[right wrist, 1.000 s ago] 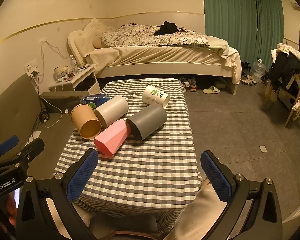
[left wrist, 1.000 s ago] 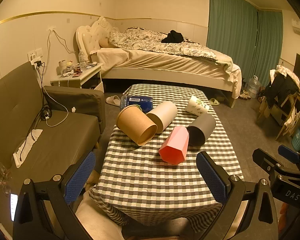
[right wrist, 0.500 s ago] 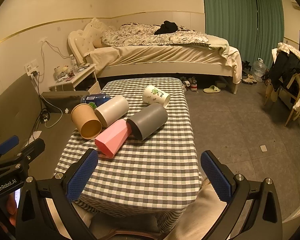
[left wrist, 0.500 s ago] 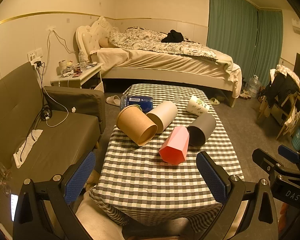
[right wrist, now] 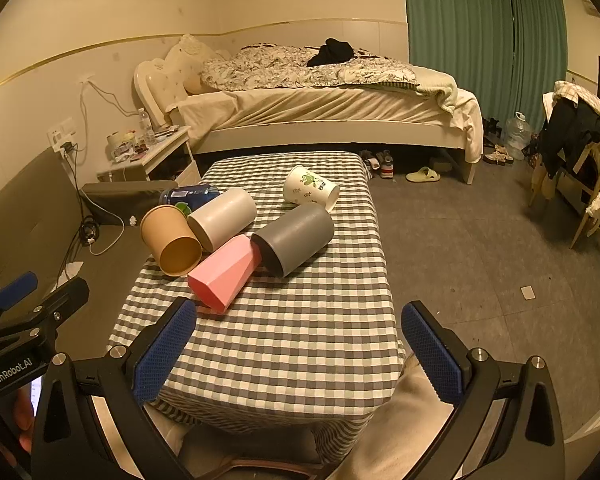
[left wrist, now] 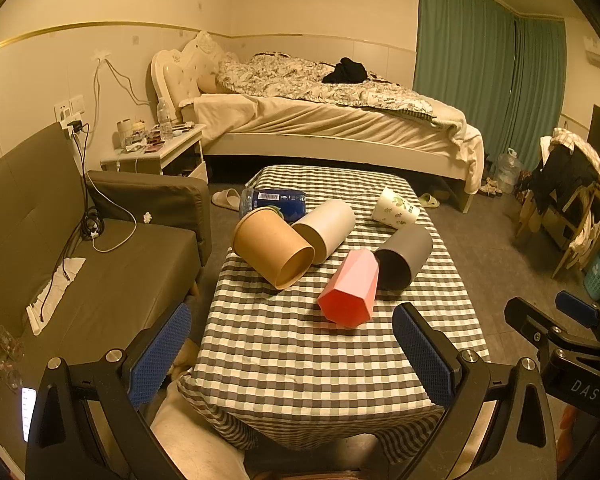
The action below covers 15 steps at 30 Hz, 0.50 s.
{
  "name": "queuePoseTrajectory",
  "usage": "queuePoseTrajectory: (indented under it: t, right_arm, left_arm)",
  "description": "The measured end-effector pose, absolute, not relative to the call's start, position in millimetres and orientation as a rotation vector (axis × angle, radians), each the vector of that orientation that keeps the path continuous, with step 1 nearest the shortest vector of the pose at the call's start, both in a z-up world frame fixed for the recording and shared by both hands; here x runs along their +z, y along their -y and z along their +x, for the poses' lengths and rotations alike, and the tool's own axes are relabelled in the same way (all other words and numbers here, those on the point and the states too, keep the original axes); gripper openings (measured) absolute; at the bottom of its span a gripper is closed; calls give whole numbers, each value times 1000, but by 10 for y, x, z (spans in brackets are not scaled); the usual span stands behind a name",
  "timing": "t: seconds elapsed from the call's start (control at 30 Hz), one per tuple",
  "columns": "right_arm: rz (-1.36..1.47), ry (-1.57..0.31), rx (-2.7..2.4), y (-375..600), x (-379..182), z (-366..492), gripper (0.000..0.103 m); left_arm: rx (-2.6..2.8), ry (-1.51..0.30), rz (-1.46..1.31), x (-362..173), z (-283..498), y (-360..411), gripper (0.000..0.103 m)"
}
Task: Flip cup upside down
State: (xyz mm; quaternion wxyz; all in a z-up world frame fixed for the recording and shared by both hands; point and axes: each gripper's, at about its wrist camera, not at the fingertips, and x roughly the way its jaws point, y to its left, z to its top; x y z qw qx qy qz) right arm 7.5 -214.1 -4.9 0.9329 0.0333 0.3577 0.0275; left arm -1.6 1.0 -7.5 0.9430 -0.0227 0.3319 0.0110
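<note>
Several cups lie on their sides on the checkered table [left wrist: 300, 360] [right wrist: 300, 340]: a brown paper cup [left wrist: 272, 246] [right wrist: 170, 240], a white-grey cup [left wrist: 326, 228] [right wrist: 224, 218], a pink faceted cup [left wrist: 350, 290] [right wrist: 224, 272], a dark grey cup [left wrist: 406, 254] [right wrist: 296, 238] and a white leaf-print cup [left wrist: 396, 212] [right wrist: 310, 190]. My left gripper [left wrist: 292, 352] is open, held short of the table's near edge. My right gripper [right wrist: 298, 350] is open too, over the near part of the table. Nothing is between either pair of fingers.
A blue bottle [left wrist: 272, 202] lies behind the brown cup. A grey sofa [left wrist: 80, 260] stands left of the table, a bed [left wrist: 320, 120] beyond it, and a chair with clothes [left wrist: 568, 192] at the right. Bare floor [right wrist: 480, 260] lies right of the table.
</note>
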Motion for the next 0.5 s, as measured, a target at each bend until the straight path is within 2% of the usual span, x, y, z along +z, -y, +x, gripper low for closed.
queuePoseTrajectory:
  t: [0.5]
  right_arm:
    - [69, -741, 53, 2137, -59, 78, 103]
  left_arm:
    - [23, -679, -46, -74, -9, -6, 103]
